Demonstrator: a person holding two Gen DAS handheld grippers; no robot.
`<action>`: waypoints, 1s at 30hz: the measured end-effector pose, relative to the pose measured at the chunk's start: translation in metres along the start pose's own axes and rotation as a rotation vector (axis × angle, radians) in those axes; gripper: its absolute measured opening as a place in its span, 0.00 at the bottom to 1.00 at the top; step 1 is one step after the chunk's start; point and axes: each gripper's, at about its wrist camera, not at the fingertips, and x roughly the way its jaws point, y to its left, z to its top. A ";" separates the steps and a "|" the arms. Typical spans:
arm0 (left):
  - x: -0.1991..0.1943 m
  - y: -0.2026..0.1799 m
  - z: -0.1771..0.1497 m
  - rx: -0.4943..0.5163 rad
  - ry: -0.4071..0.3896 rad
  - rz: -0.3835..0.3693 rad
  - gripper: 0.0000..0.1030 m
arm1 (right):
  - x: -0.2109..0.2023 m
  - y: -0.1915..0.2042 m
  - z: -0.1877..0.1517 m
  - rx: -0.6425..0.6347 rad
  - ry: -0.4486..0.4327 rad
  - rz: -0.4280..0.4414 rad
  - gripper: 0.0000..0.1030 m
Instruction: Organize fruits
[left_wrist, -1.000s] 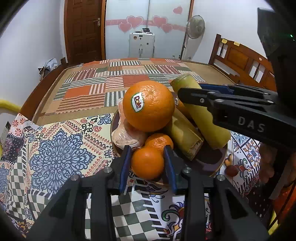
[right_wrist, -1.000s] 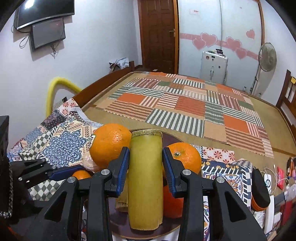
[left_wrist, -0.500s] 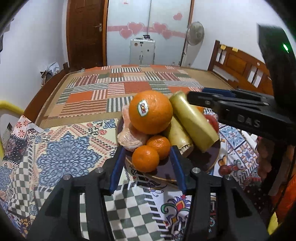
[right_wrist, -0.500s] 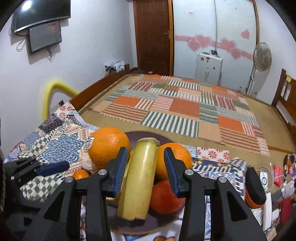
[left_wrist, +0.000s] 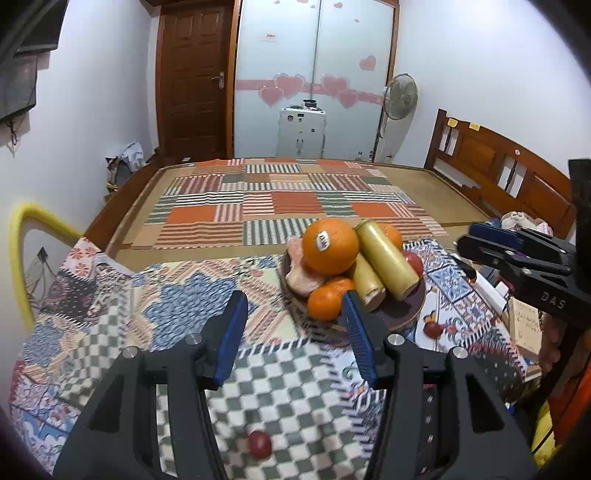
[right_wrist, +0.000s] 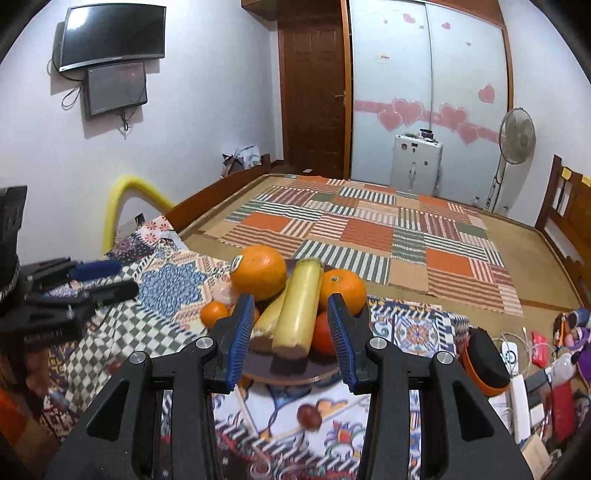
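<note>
**Fruit heaped on a plate, both claws empty**

A desk (left_wrist: 110, 295) under a patchwork cloth stands at the near end of a bed (left_wrist: 280, 199) with a striped quilt; beyond are a wooden door (left_wrist: 192, 81), a fan (left_wrist: 400, 96) and a wall screen (right_wrist: 110, 33). On the desk's far right a dark plate (left_wrist: 406, 314) holds a stickered big orange (left_wrist: 330, 245), small oranges (left_wrist: 324, 302), two yellow-green stalks (left_wrist: 386, 258) and a peeled fruit (left_wrist: 301, 271). A small red fruit (left_wrist: 259, 444) lies loose near the front. The left claw (left_wrist: 293, 328) is opening with nothing between its jaws; the right claw (right_wrist: 291, 332) stands apart, gripping nothing.
</note>
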 end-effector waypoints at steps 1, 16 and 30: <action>-0.002 0.002 -0.003 -0.002 0.004 0.002 0.52 | -0.001 0.001 -0.004 -0.003 0.003 -0.003 0.37; 0.005 0.023 -0.073 -0.050 0.157 0.002 0.52 | -0.010 -0.017 -0.068 0.031 0.111 -0.026 0.37; 0.023 0.021 -0.098 -0.036 0.225 0.007 0.32 | 0.018 -0.023 -0.097 0.052 0.193 -0.004 0.37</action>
